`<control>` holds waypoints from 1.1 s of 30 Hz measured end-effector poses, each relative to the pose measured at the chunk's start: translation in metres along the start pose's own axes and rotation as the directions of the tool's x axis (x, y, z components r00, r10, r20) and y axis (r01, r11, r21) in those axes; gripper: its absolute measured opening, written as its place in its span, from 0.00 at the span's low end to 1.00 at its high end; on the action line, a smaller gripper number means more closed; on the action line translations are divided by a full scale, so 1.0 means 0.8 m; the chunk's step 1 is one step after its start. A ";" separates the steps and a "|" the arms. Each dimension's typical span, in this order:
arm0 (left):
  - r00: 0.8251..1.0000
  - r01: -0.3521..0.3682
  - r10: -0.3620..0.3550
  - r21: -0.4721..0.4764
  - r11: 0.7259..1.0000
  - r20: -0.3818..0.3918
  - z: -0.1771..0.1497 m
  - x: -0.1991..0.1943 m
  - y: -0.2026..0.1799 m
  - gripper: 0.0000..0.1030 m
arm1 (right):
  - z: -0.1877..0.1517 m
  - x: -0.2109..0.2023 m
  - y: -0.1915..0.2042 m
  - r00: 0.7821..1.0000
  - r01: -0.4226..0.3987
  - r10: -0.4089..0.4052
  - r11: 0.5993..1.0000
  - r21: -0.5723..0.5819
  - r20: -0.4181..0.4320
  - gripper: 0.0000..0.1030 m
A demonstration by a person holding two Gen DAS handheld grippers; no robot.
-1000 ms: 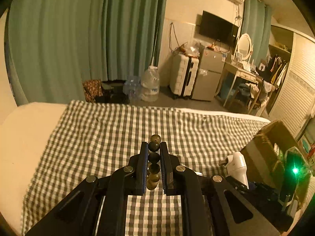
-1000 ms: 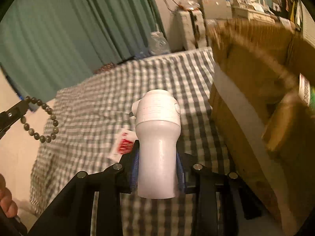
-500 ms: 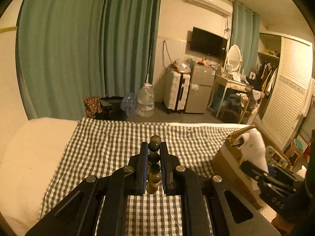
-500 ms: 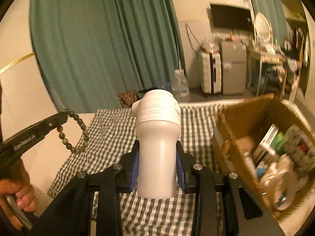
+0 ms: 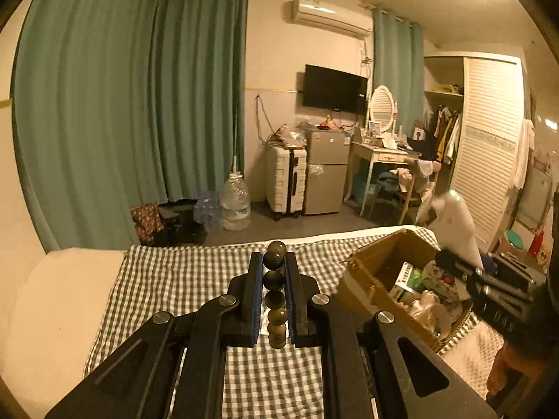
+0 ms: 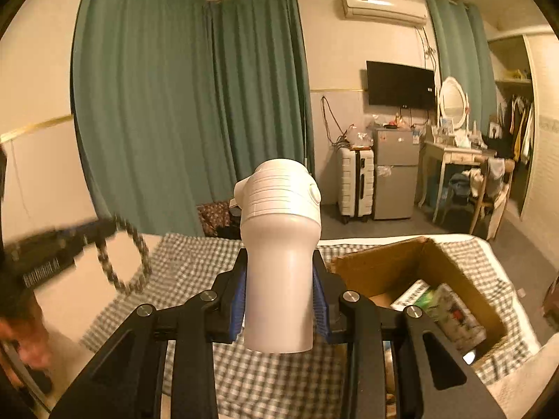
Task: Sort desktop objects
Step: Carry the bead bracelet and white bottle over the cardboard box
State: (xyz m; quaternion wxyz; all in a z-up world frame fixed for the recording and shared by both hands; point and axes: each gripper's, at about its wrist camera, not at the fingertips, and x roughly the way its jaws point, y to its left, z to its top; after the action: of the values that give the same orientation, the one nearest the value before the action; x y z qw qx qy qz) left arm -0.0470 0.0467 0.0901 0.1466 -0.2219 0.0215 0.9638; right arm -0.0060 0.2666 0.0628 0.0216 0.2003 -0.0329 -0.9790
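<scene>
My left gripper (image 5: pixel 273 262) is shut on a string of dark round beads (image 5: pixel 275 293), held in the air above the checked cloth (image 5: pixel 174 279). In the right wrist view this bracelet (image 6: pixel 124 255) hangs as a blurred loop from the left gripper (image 6: pixel 94 234). My right gripper (image 6: pixel 279 256) is shut on a white bottle-shaped device (image 6: pixel 279 209) that stands upright between the blue pads. The same white device (image 5: pixel 457 223) shows at the right of the left wrist view, over the open cardboard box (image 5: pixel 370 255). The box (image 6: pixel 454 265) lies below and to the right of my right gripper.
The box holds several packets and soft items. A person's hand (image 6: pixel 31 342) grips the left tool. Past the bed's far edge stand a water jug (image 5: pixel 236 206), a white suitcase (image 5: pixel 286 181), a small fridge (image 5: pixel 325 171) and a dressing table (image 5: pixel 380 157).
Both grippers have risen with their loads, so more of the room and ceiling shows. The box now sits lower in both views, and its inside is in sight.
</scene>
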 end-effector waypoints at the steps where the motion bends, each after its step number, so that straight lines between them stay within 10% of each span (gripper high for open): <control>1: 1.000 0.001 -0.001 0.009 1.000 0.003 0.002 0.000 -0.008 0.10 | -0.002 -0.004 -0.005 1.000 0.004 -0.004 1.000 -0.009 -0.002 0.30; 14: 0.994 0.110 -0.110 0.051 0.993 -0.001 0.034 0.027 -0.132 0.10 | 0.010 -0.077 -0.122 0.994 0.076 -0.079 0.996 0.034 0.077 0.30; 33: 0.961 0.249 -0.230 0.118 0.961 -0.155 0.019 0.159 -0.270 0.11 | -0.047 0.012 -0.221 0.985 0.152 -0.141 0.983 0.107 -0.102 0.30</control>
State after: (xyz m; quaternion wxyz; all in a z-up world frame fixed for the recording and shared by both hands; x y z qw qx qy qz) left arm -0.1000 0.2895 0.0538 0.2752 -0.2792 0.0706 0.9172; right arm -0.0048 0.4399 0.0117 -0.0604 0.2490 -0.0731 -0.9639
